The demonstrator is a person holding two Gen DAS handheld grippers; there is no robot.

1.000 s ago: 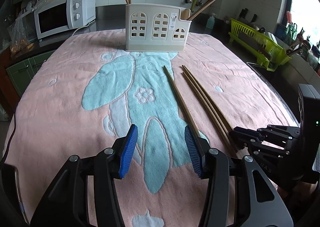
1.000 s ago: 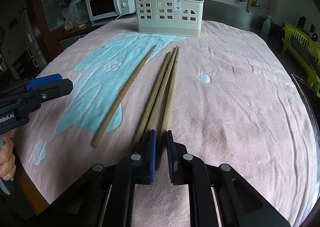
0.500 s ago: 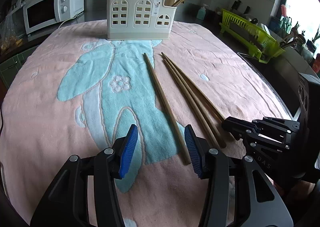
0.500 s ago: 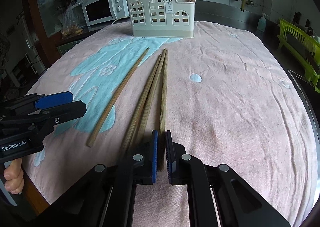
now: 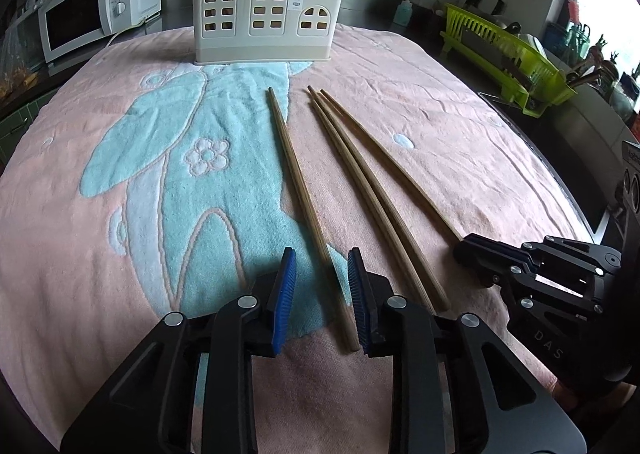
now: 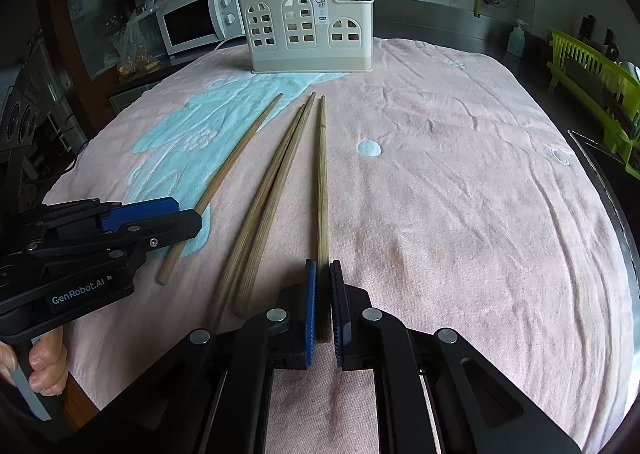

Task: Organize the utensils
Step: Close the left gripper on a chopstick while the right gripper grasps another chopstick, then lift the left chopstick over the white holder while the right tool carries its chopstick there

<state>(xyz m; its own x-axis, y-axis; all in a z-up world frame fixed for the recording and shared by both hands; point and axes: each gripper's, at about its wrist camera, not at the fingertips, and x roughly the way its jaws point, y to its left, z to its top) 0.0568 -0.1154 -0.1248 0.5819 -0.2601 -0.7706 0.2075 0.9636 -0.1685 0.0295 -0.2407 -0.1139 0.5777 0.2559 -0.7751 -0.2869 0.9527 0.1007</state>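
Note:
Several long wooden chopsticks lie on a pink and blue towel (image 5: 440, 133). My left gripper (image 5: 322, 274) is open, its blue pads either side of the near end of the leftmost chopstick (image 5: 296, 177). My right gripper (image 6: 323, 286) is shut on the near end of the rightmost chopstick (image 6: 322, 173), which still rests on the towel. A pair of chopsticks (image 6: 272, 189) lies between them. A cream utensil holder (image 5: 264, 13) with chopsticks standing in it is at the far side; it also shows in the right wrist view (image 6: 308, 29).
A white microwave (image 5: 96, 21) stands behind the towel at the left. A green dish rack (image 5: 508, 49) sits on the counter to the right, beside a sink edge (image 6: 608, 181). A soap bottle (image 6: 516, 37) stands at the back right.
My left gripper has moved right and forward until its pads straddle the leftmost chopstick, and its jaws have narrowed. My right gripper has closed around the rightmost chopstick's end.

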